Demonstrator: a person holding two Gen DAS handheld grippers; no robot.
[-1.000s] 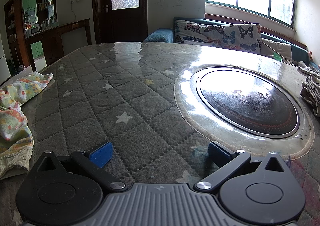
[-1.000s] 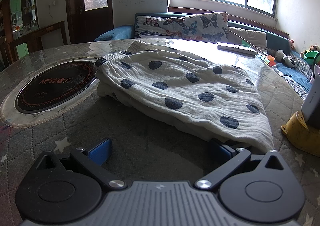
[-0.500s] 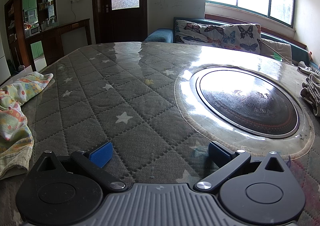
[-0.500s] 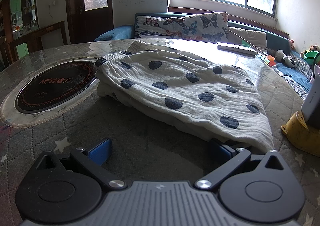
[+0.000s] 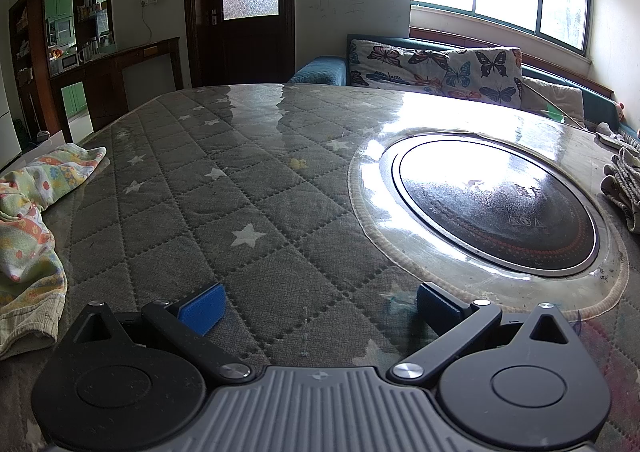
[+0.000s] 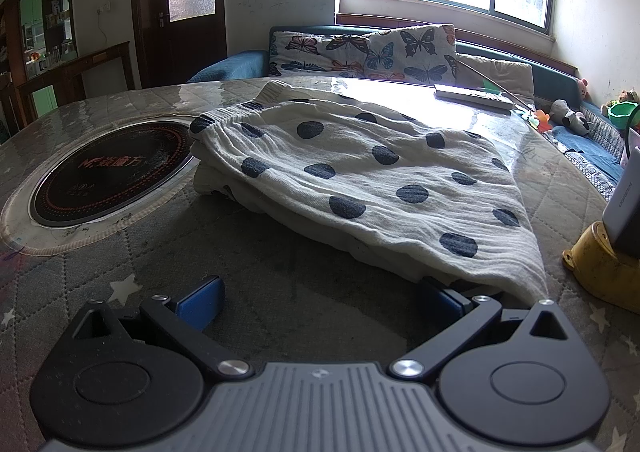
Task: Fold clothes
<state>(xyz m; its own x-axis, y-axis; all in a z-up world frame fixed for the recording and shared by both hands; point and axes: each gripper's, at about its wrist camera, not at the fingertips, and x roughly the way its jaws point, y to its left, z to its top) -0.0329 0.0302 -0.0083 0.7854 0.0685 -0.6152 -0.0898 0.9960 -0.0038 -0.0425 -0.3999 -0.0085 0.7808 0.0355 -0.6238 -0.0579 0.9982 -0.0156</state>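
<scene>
At the far left, the floral garment lay crumpled at the table edge, seemingly waiting its turn. Your left hand-held gripper rested wide open over bare quilting, holding nothing. The round hob sat between the two piles. Only the right view showed the polka-dot garment spread flat; your right hand-held gripper gaped empty, one pad tucked under the hem, probably ready to lift it.
</scene>
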